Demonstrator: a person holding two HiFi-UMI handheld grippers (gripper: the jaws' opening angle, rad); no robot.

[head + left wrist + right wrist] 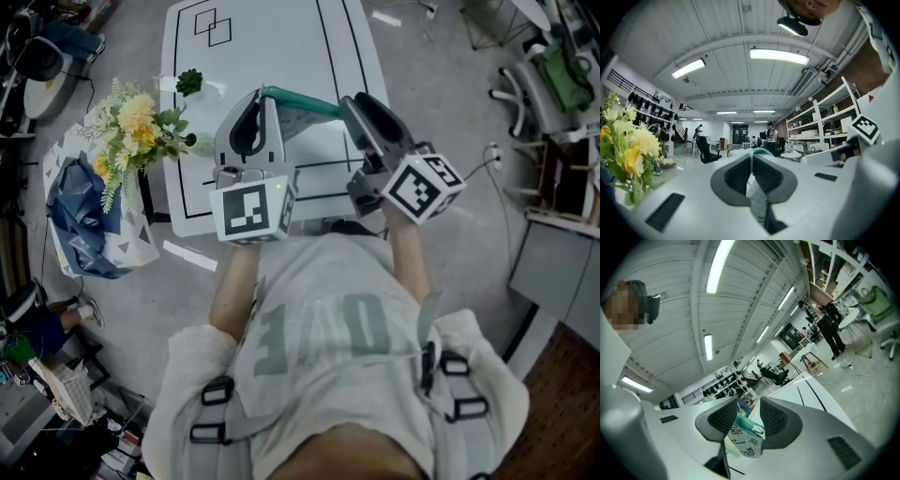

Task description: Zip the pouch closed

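I hold a pale printed pouch (307, 120) with a green zip edge (298, 97) up above the white table (272, 42), between both grippers. My left gripper (263, 97) is shut on the pouch's left end; in the left gripper view the jaws (751, 165) meet on a thin fold of pouch (757, 206). My right gripper (357, 103) is at the pouch's right end. In the right gripper view its jaws (749, 416) stand apart. The pouch corner (743, 442) with the green zip (749, 426) lies loosely between them, with a gap at the right pad.
A bunch of yellow and white flowers (139, 127) stands at the table's left edge, with a blue bag (82, 211) on the floor beneath. Office chairs (544, 80) and a cable are on the floor at right. Shelves and people show far off in the gripper views.
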